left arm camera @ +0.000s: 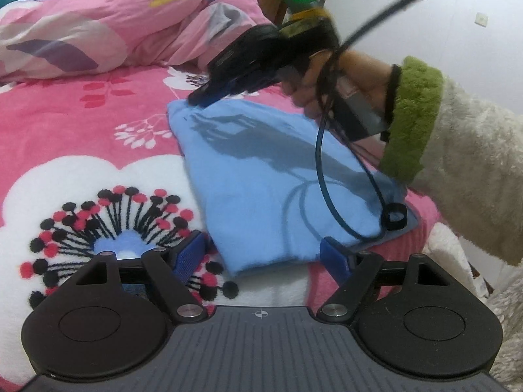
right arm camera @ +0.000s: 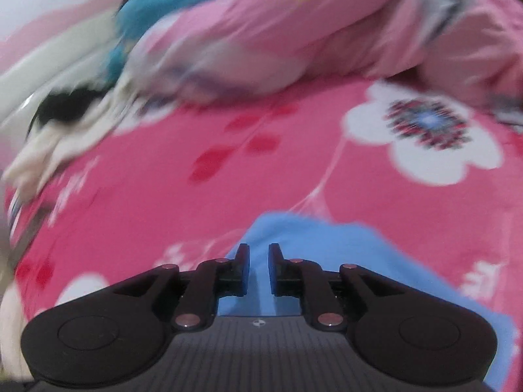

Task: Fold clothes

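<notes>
In the left wrist view we see the folded blue garment (left arm camera: 261,176) lying flat on the pink flowered bedspread (left arm camera: 98,124), filling the centre of the frame. Its near edge reaches down to the left gripper (left arm camera: 261,254) at the bottom of the frame, whose blue-padded fingers (left arm camera: 188,254) stand wide apart, one on each side of the garment's near corner. We see no cloth pinched between them; the pads do not press on anything.

At the upper centre of that view, the right gripper (left arm camera: 199,96) comes in from the right, carried by a hand (left arm camera: 313,81) in a fluffy cream sleeve with a green cuff (left arm camera: 412,121). Its tip sits at the garment's far corner, just at the cloth's edge; whether it touches we cannot tell. A black cable (left arm camera: 327,176) loops down from it over the cloth.

In the right wrist view, blurred, the right gripper (right arm camera: 259,268) shows its jaws parted by a narrow gap, with the blue garment (right arm camera: 327,251) lying beneath and behind them at the lower centre. Nothing is caught between the pads. A rumpled pink quilt (right arm camera: 294,32) lies across the top of the frame.
</notes>
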